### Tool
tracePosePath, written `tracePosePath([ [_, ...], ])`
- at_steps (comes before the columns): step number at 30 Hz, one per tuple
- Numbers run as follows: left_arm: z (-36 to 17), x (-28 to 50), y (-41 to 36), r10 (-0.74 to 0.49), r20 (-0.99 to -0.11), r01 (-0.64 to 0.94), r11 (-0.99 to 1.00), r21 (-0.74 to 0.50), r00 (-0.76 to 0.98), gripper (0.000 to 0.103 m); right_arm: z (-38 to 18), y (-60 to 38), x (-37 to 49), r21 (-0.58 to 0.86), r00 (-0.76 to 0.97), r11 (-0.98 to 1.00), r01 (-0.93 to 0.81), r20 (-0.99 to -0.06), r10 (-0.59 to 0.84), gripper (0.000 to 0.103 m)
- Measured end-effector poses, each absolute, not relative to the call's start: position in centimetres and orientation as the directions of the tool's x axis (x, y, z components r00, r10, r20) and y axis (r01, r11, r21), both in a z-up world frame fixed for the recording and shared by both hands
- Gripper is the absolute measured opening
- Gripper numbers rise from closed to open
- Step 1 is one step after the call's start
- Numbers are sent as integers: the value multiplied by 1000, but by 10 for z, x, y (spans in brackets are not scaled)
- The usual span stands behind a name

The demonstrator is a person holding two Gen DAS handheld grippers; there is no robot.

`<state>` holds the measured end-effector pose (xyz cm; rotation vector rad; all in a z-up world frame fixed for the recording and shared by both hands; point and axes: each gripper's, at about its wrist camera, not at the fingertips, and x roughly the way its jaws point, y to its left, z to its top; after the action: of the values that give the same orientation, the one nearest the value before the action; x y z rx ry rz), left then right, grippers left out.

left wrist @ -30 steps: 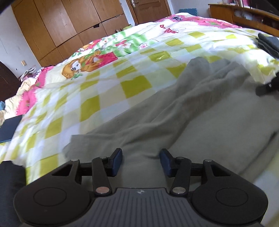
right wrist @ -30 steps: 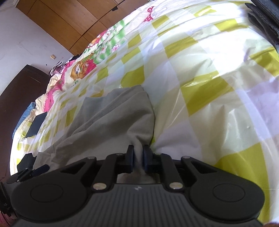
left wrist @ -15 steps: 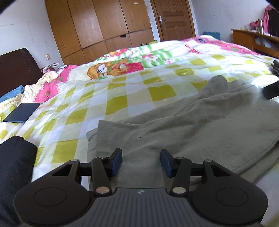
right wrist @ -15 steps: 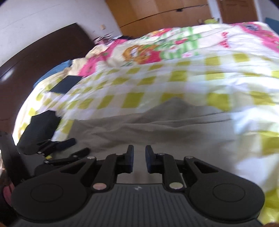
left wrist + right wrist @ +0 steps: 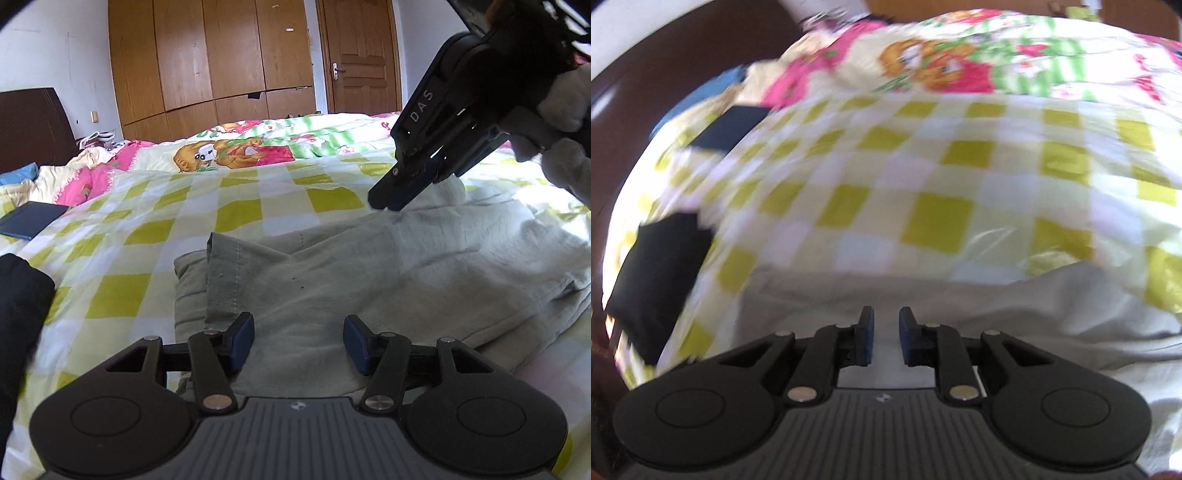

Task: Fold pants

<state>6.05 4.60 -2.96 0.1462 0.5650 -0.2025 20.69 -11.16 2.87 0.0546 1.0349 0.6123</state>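
Right wrist view's smeared, right gripper (image 5: 886, 334) jaws slightly parted over grey pants (image 5: 332, 288), left gripper (image 5: 298, 341) spread wide, checkered bedspread (image 5: 184, 221) beyond the hem.

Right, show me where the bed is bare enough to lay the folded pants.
Bare checked sheet lies beyond the grey pants, up to the cartoon quilt. A narrower strip runs between the pants' left edge and the black garment. Crowded: the right side, under the right gripper, and by the dark blue book.
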Motion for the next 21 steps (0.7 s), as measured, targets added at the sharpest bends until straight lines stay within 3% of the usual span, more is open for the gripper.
tracePosePath([
  [6,-30,56,48,-157,-554,248,964,92,817,68,-12,-64,226,328,343,855,-402,-812,472,10],
  [9,-30,54,48,-155,-552,247,964,95,819,68,4,-64,226,348,386,857,-379,-782,489,18],
  [11,-30,53,48,-153,-551,245,965,96,821,68,20,-73,212,338,421,851,-401,-758,499,17],
  [15,-28,49,44,-139,-540,241,963,121,830,68,35,-134,174,350,496,880,-320,-730,471,15],
  [19,-26,43,37,-120,-537,236,960,152,835,68,32,-242,137,345,601,931,-120,-721,345,16],
  [21,-23,43,30,-108,-535,234,957,173,838,68,24,-289,124,346,630,938,-23,-723,282,21],
])
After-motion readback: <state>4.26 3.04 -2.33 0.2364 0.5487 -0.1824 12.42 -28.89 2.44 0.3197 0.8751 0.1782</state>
